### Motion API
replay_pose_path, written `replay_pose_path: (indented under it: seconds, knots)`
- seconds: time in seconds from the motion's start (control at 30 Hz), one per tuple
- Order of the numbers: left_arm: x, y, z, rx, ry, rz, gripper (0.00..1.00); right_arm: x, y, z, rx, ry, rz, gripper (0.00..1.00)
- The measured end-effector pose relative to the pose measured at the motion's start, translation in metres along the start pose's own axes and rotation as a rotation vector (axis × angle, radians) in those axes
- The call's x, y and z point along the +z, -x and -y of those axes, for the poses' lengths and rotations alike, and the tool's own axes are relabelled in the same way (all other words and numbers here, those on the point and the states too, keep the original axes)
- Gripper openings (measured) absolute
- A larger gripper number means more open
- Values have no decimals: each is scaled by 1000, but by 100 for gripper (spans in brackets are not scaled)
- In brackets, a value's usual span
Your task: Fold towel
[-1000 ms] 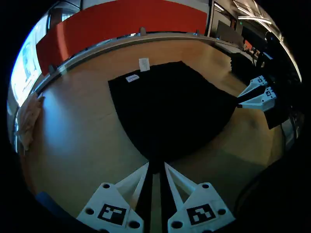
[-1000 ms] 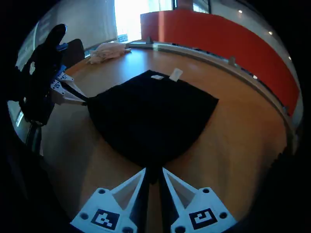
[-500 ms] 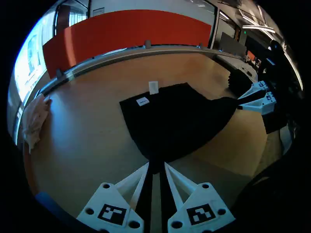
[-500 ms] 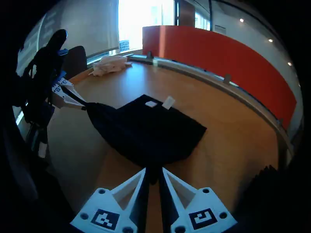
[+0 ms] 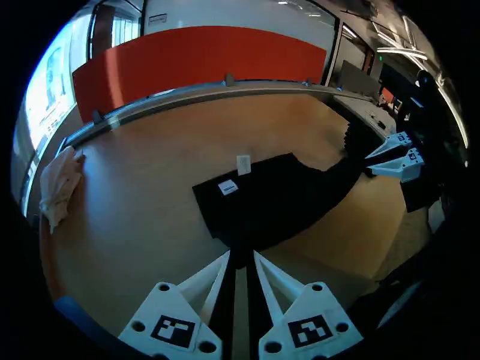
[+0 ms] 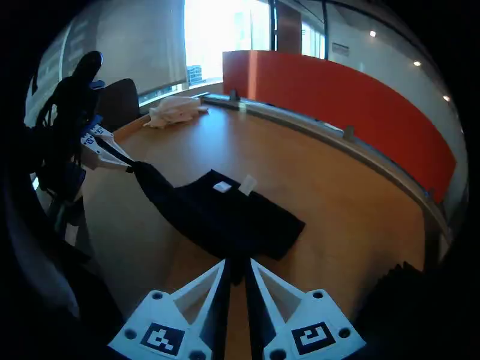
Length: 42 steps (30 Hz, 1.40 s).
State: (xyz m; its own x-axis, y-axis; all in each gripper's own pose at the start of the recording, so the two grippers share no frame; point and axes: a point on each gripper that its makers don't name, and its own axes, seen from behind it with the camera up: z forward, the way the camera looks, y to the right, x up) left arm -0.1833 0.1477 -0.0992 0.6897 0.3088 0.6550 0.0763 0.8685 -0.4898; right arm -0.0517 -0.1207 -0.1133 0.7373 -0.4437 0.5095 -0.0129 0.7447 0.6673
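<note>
Two corners of the black towel are pinched: your left gripper has its fingers pressed on one, your right gripper on the other. The near edge hangs raised between them, while the tagged far edge lies on the worktop.

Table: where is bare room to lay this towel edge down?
Bare table lies between the towel and the red divider, and between the towel and the pale cloth. The near edge is crowded: left gripper and right gripper pinch the towel.
</note>
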Motion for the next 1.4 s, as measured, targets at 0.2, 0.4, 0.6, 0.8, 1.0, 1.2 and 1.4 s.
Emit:
replay_pose_path:
  seconds: [0.2,0.4,0.6,0.8,1.0,1.2,1.4]
  knots:
    - [-10,-4,-4,-10,9,-7,12,-11,-4,4,-11,-4,4,15]
    - [-17,-7,-8,-18,22,-10,12,-19,-7,5,-7,-8,7,15]
    - [-22,-8,-10,-23,31,-9,12,-27,-9,8,5,-16,10,15]
    - [-22,-8,-12,-24,40,-5,12,-32,-5,13,9,-25,28,15]
    - [-19,-9,-12,-30,42,-5,12,-30,-2,15,15,-28,32,15]
    - [-17,-10,-11,-32,39,-5,12,-26,-2,13,16,-30,34,15]
    - [-11,-9,-7,-46,32,-6,12,-19,-3,9,16,-27,41,15]
